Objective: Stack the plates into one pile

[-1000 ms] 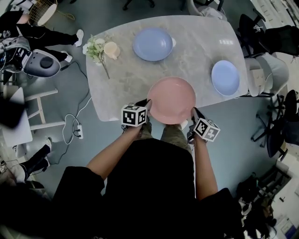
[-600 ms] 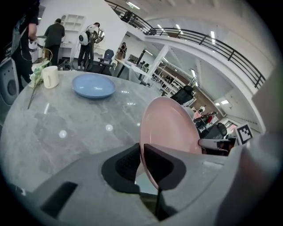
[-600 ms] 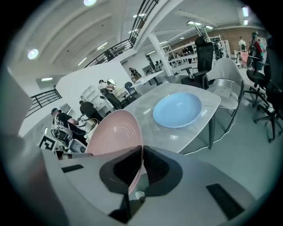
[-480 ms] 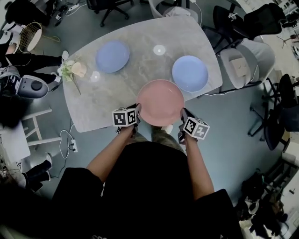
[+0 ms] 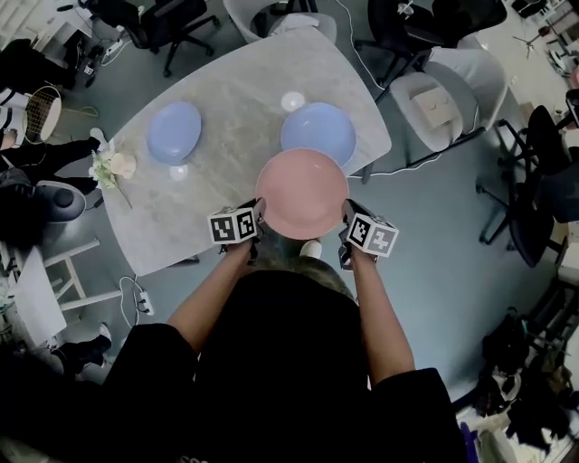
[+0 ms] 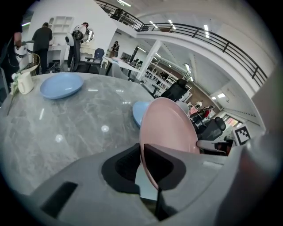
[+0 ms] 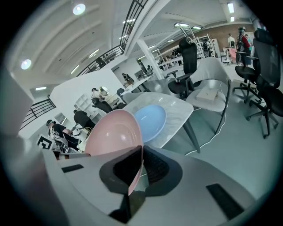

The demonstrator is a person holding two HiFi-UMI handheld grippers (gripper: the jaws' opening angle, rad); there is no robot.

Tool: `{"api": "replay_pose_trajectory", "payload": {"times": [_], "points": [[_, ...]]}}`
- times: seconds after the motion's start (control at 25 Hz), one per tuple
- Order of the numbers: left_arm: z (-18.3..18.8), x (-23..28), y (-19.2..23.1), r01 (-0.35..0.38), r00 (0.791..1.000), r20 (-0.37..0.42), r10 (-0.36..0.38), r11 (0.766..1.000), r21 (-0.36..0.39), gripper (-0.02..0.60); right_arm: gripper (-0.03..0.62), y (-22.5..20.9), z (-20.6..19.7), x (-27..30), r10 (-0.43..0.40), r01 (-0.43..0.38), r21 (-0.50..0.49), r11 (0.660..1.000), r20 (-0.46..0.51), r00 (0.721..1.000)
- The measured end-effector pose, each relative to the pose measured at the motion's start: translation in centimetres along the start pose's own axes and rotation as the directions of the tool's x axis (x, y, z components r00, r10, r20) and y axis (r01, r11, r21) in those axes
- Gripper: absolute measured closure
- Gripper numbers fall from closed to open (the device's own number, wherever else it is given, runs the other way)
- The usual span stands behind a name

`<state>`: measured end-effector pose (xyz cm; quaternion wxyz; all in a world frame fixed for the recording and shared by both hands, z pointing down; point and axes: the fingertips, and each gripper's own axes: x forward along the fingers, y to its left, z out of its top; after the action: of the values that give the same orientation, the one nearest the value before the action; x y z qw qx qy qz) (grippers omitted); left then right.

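At the left edge of the table (image 5: 226,167) lie a sprig of flowers (image 5: 99,170) and a pale cup (image 5: 122,165), close together and well apart from your work. Just inward from them, toward the far left corner, a blue plate (image 5: 174,132) sits flat on the surface. Your left gripper (image 5: 259,215) has its jaws pinched on the left rim of the pink plate (image 5: 301,193); its own view shows that rim wedged between the two pads. You hold the plate off the surface, over the table's near edge. From above it covers the near rim of the second blue plate (image 5: 318,128), which lies flat toward the table's right corner, directly beyond. That second plate is the one thing close to what you carry. Your right gripper (image 5: 345,215) is clamped on the pink plate's opposite rim in the same way. Just off the right corner stands a white chair (image 5: 434,108), with a cable (image 5: 395,168) trailing across the floor (image 5: 434,235) beneath it. Black office chairs (image 5: 172,20) stand beyond the far edge. The table is a pale grey marbled slab with rounded corners, catching glints of ceiling light, and the floor is grey-blue. Your gripper views show a large white hall with a railed upper gallery and people standing far off.
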<state>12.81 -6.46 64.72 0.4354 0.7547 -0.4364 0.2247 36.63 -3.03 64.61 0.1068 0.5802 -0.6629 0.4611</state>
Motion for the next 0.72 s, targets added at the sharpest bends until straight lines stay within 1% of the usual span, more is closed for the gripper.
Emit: {"api": "replay_pose_trajectory", "payload": {"times": [0.08, 0.24, 0.4, 0.56, 0.72], "points": [[0.5, 0.3, -0.9, 0.006, 1.0, 0.005, -0.006, 1.0, 0.008, 0.543, 0.572, -0.7, 0.7, 0.1, -0.018, 0.018, -0.004, 1.0, 0.015, 1.0], [2.0, 1.4, -1.3, 0.008, 1.0, 0.008, -0.008, 1.0, 0.005, 0.543, 0.572, -1.0, 3.0, 0.7, -0.044, 0.044, -0.014, 0.999, 0.041, 0.998], [3.3, 3.1, -1.9, 0.023, 1.0, -0.008, -0.023, 1.0, 0.0, 0.54, 0.571, -1.7, 5.2, 1.0, -0.055, 0.055, 0.008, 0.998, 0.054, 0.997], [4.9, 4.9, -2.1, 0.031, 0.999, -0.017, -0.031, 0.999, -0.011, 0.54, 0.572, -2.5, 6.9, 2.2, -0.058, 0.058, -0.001, 0.998, 0.045, 0.997], [7.1, 7.8, -1.7, 0.022, 0.999, -0.036, -0.023, 0.999, -0.029, 0.54, 0.571, -3.9, 9.0, 4.9, -0.062, 0.061, 0.034, 0.998, 0.013, 0.998]]}}
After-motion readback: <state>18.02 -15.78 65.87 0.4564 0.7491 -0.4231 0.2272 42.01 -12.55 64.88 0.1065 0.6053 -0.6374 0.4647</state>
